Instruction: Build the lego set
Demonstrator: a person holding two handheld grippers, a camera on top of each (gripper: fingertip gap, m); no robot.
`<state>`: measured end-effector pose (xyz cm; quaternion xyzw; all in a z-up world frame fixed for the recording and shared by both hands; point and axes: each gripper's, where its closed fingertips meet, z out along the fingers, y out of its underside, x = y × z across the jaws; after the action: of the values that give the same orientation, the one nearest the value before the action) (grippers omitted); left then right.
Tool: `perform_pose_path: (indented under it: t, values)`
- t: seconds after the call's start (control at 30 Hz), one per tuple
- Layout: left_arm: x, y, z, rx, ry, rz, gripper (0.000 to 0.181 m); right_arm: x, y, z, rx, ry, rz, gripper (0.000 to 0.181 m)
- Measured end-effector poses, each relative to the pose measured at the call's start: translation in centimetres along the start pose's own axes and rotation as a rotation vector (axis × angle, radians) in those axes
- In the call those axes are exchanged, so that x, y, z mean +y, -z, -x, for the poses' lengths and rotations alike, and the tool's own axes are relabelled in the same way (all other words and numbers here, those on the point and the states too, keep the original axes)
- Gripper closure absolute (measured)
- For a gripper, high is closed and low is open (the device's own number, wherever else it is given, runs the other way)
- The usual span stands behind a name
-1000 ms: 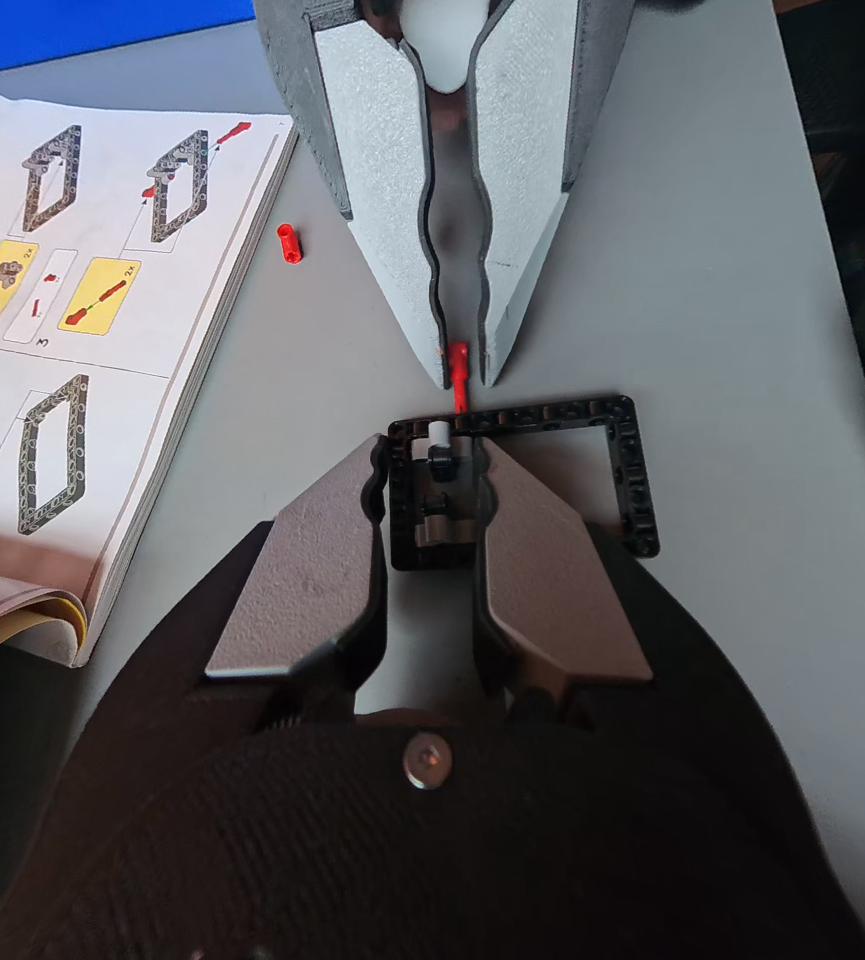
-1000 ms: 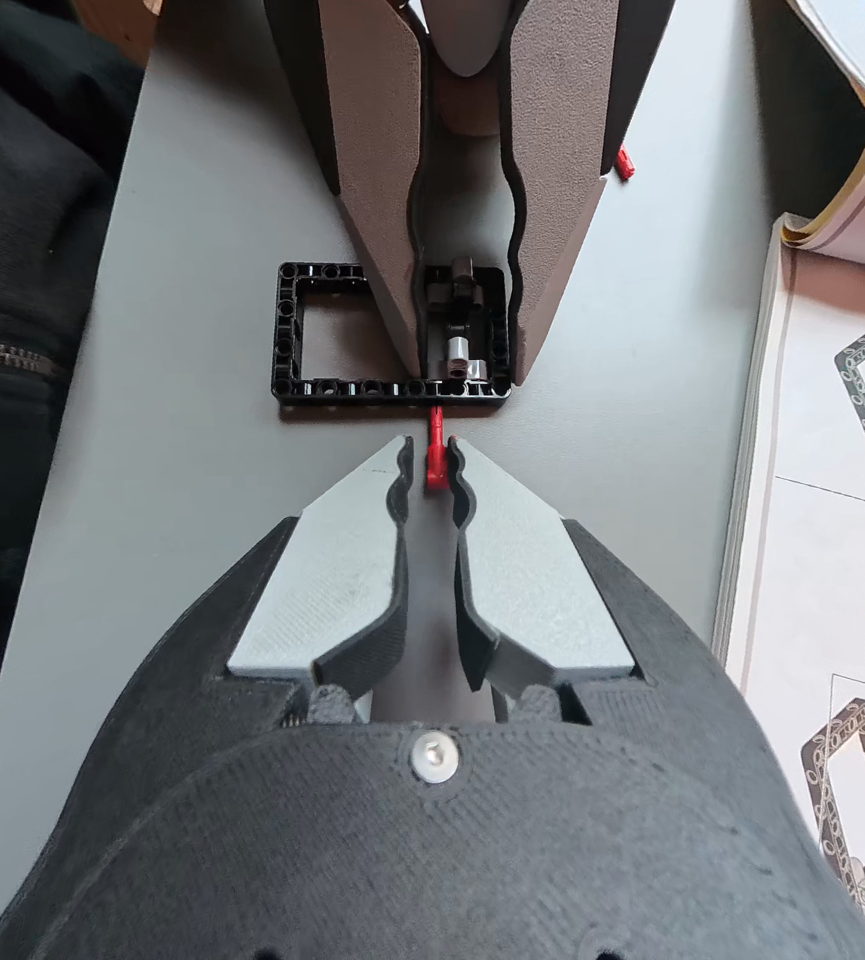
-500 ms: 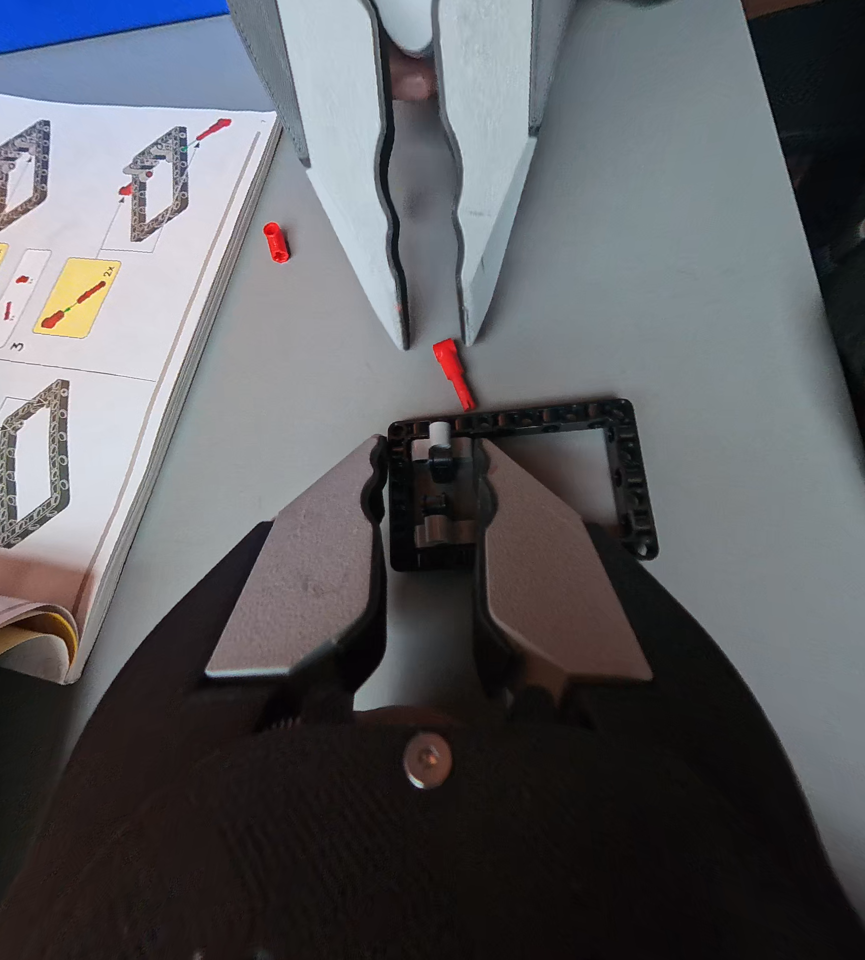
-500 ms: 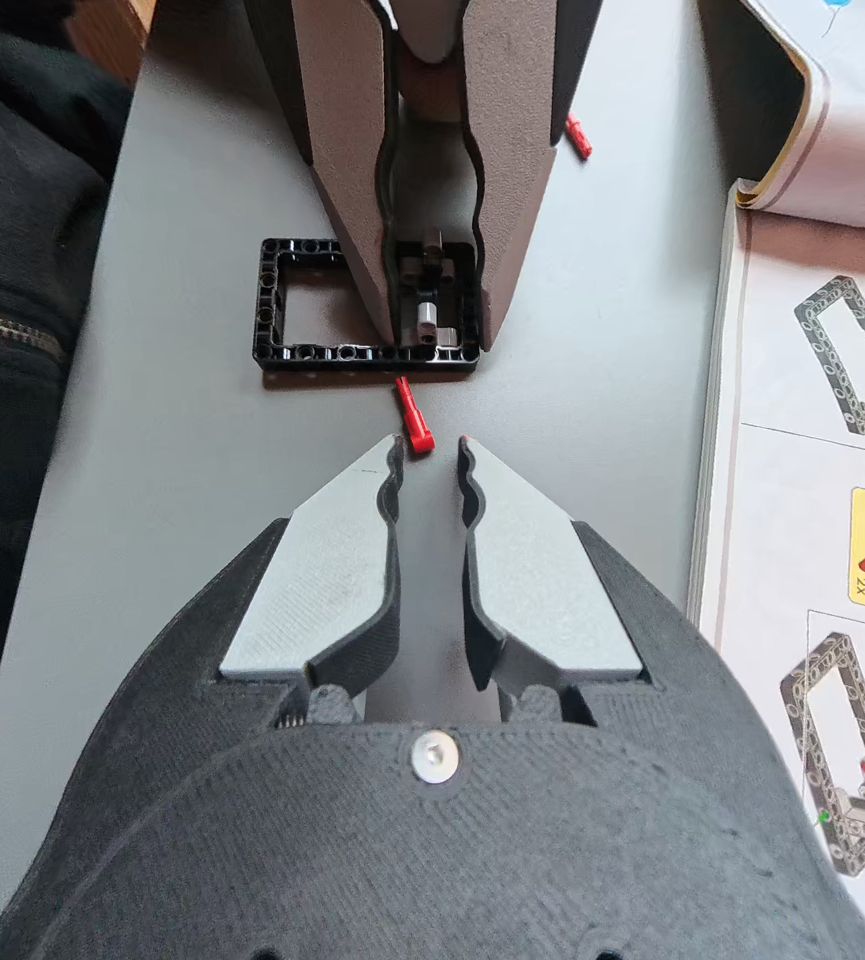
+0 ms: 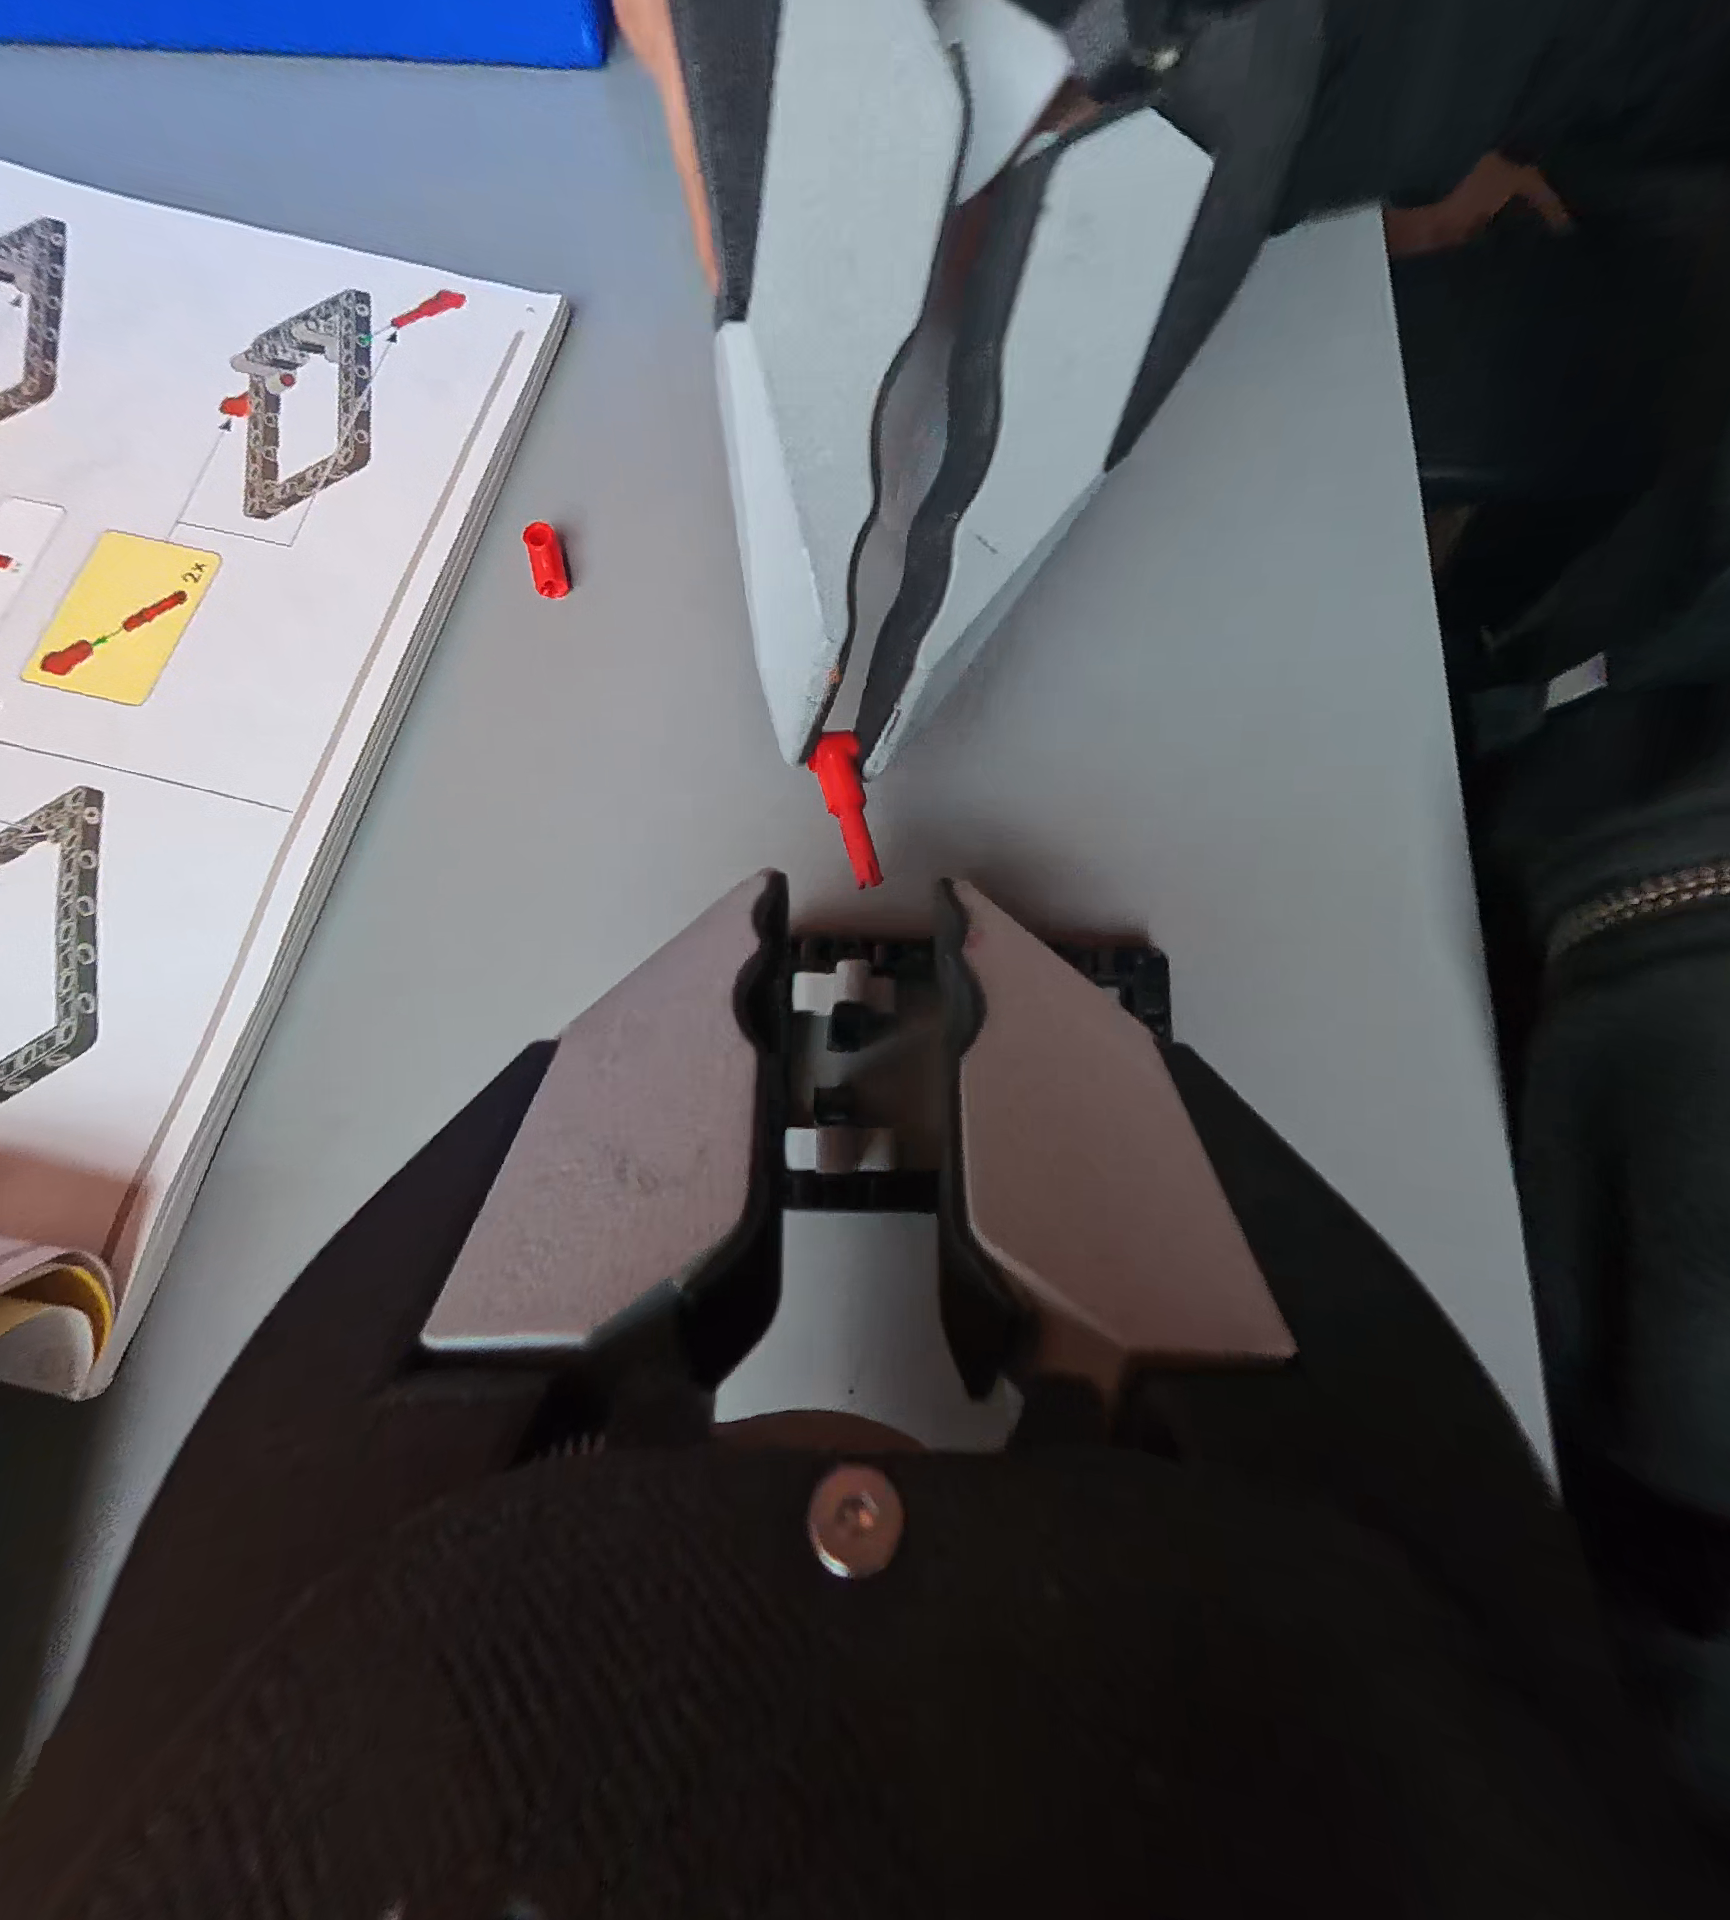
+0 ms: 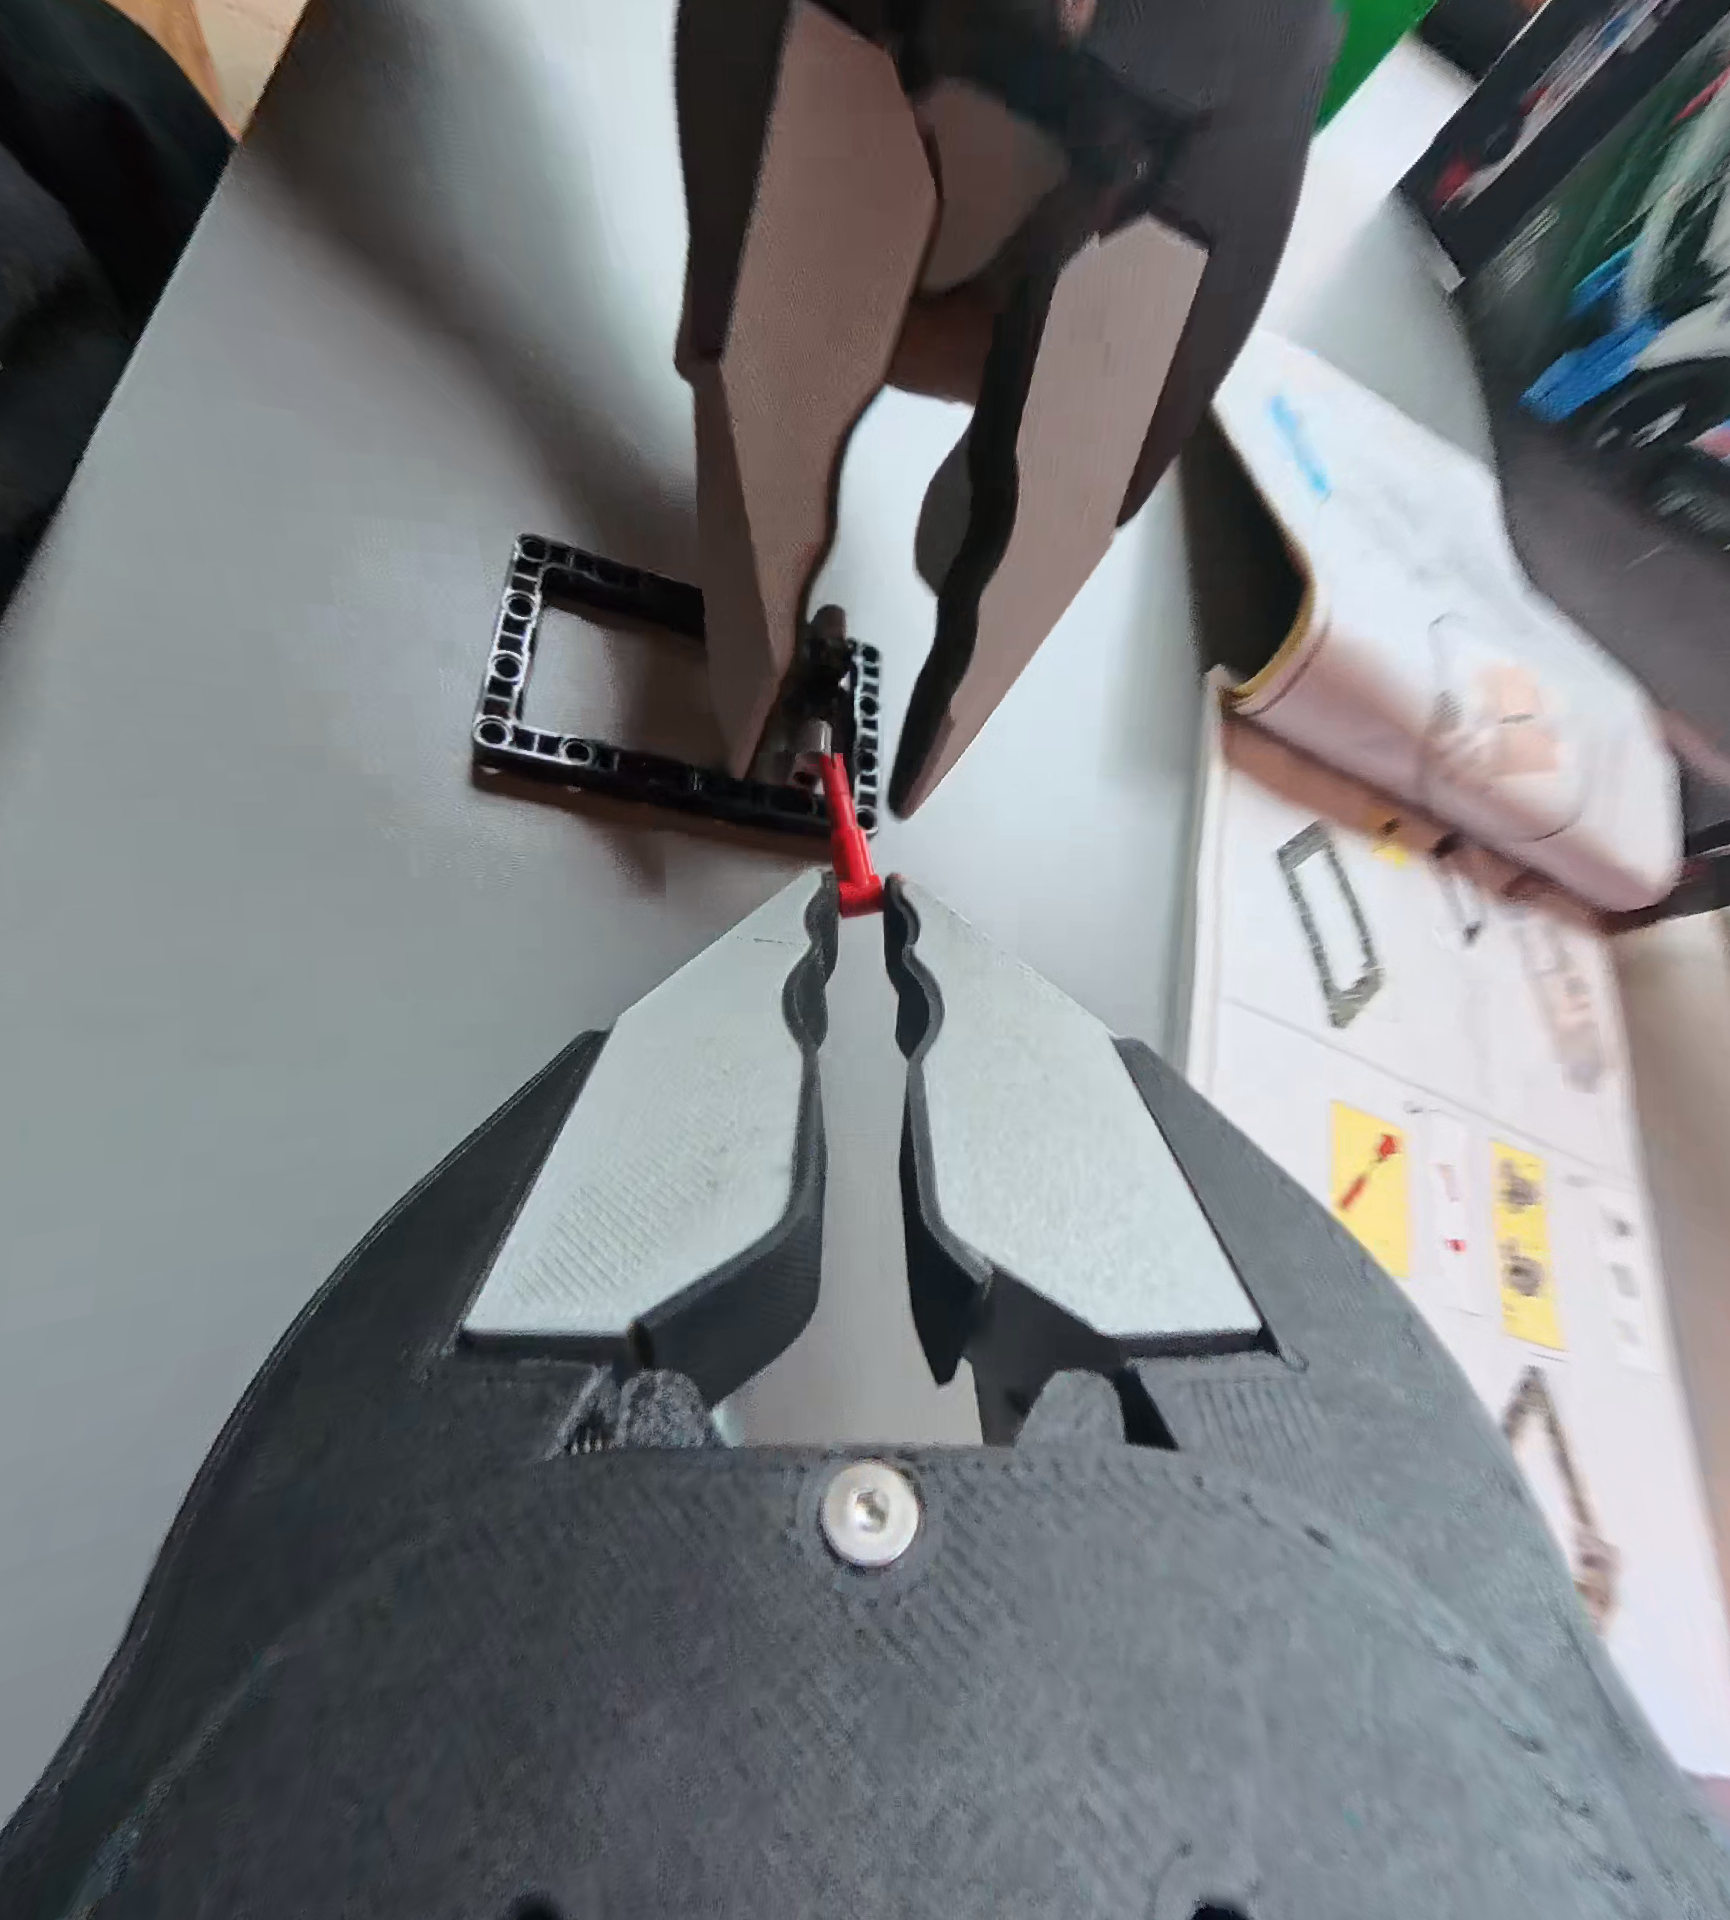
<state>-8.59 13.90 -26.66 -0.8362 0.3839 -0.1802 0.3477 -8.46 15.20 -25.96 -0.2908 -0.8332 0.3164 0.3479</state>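
Note:
A black rectangular frame (image 6: pixel 528 665) lies flat on the grey table (image 5: pixel 1204 727), with a small grey and black assembly (image 6: pixel 819 675) inside its near end. My left gripper (image 5: pixel 859 935), with dark fingers, straddles that end of the frame (image 5: pixel 1141 982), one finger inside it and one outside. It also shows in the right wrist view (image 6: pixel 835 779), tilted steeply. My right gripper (image 6: pixel 859 894), with pale grey fingers, is shut on the head of a red pin (image 6: pixel 845 831). The pin (image 5: pixel 845 805) slants down towards the frame's long side, its tip just at the frame.
An open instruction booklet (image 5: pixel 217 623) lies left of the frame and also shows in the right wrist view (image 6: pixel 1463 1143). A short loose red pin (image 5: pixel 547 559) lies beside it. The table edge (image 5: pixel 1443 727) and a person's dark clothing (image 5: pixel 1671 1039) are close. A printed box (image 6: pixel 1671 260) stands behind the booklet. Less than 4 cm separates the two grippers' tips.
Half a second ago the red pin lay loose by the frame and my right gripper was open. Now the right gripper holds it again, lifted and slanted. My left gripper has tilted up over the frame.

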Motion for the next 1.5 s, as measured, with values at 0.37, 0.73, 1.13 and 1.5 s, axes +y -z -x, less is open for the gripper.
perform_pose_path:
  t: [0.37,0.73,1.13,1.5]
  values:
    - [-0.8,-0.5,0.1,0.025,0.000,-0.028,0.178,-0.9,0.4,0.0,0.047,0.049,-0.041,0.176]
    - [-0.9,-0.7,1.2,-0.362,-0.545,0.129,0.178,-1.2,0.3,0.3,-0.185,-0.343,-0.137,0.173]
    - [-1.3,-0.3,2.2,-0.631,-0.796,0.183,0.179,-0.8,-0.3,-0.7,-0.151,-0.406,-0.121,0.177]
    - [-2.5,0.7,2.9,-0.877,-1.000,0.184,0.179,-0.2,-0.3,-1.4,-0.088,-0.415,-0.070,0.175]
